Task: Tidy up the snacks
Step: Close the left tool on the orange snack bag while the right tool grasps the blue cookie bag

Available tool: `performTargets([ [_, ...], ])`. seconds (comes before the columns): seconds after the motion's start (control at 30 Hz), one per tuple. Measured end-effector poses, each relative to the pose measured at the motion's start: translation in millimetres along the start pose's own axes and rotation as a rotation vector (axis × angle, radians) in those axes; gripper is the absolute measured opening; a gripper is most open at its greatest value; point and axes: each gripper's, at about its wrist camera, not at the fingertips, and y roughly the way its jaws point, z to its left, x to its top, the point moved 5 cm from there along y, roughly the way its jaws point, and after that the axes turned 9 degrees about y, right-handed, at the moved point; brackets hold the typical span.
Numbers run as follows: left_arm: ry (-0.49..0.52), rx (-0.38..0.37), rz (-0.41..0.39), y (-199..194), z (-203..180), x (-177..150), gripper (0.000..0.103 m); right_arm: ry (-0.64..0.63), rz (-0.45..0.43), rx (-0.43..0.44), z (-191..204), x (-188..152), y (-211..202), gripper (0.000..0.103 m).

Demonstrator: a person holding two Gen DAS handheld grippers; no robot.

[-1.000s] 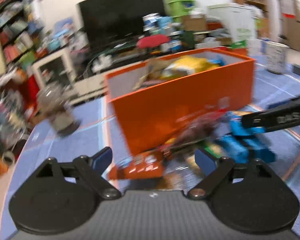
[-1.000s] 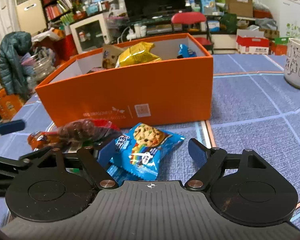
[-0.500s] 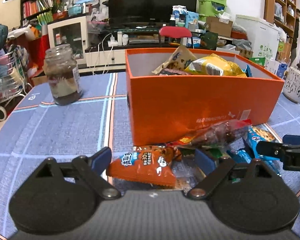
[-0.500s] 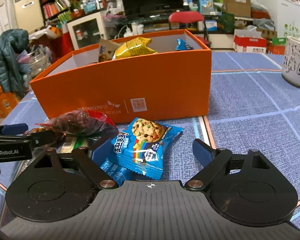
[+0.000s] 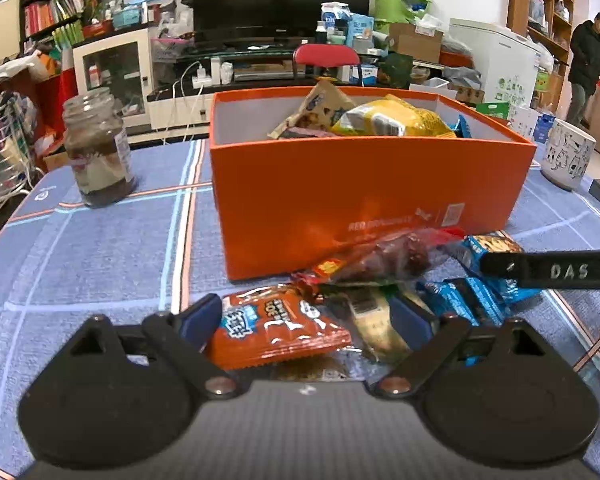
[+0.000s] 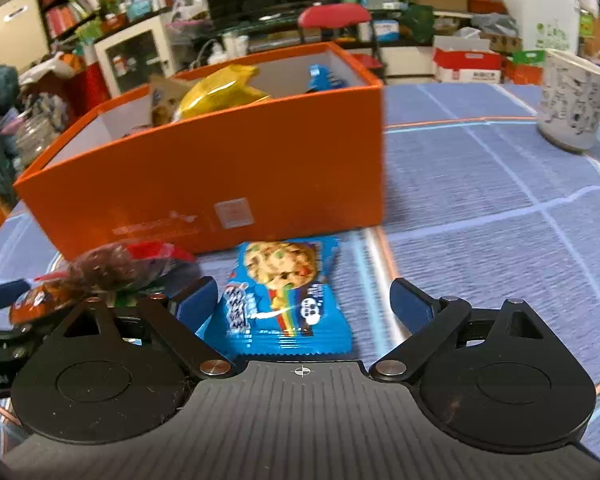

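An orange box (image 5: 364, 200) (image 6: 220, 168) on the blue checked tablecloth holds a yellow bag (image 5: 392, 118) and other snacks. Loose snacks lie before its front wall. My left gripper (image 5: 306, 316) is open, low over an orange packet (image 5: 276, 328) that lies between its fingers. A clear bag of dark red sweets (image 5: 384, 258) (image 6: 112, 264) rests just beyond. My right gripper (image 6: 306, 304) has its jaws opening around a blue cookie packet (image 6: 284, 292) on the cloth; the pads do not press on it. One right finger (image 5: 548, 270) shows in the left wrist view.
A glass jar (image 5: 98, 148) stands left of the box. A white patterned mug (image 5: 566, 158) (image 6: 572, 104) stands at the right. More blue packets (image 5: 472, 296) lie under the right gripper's finger. A person (image 5: 586, 60) stands far back right among shelves and clutter.
The left wrist view went from blurred and tilted to steady and level. The right gripper's jaws widened, and the blue cookie packet now lies squarely between them.
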Motion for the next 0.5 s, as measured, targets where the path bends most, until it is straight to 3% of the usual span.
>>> performTargets([
  [0.13, -0.016, 0.002, 0.0, 1, 0, 1, 0.091, 0.003, 0.009, 0.014, 0, -1, 5, 0.082],
  [0.27, -0.031, 0.011, 0.009, 4, 4, -1, 0.091, -0.074, 0.0, 0.01, 11, -8, 12, 0.081],
  [0.5, -0.165, 0.034, 0.047, 10, 21, -5, 0.091, -0.084, 0.0, 0.02, 10, -5, 8, 0.074],
])
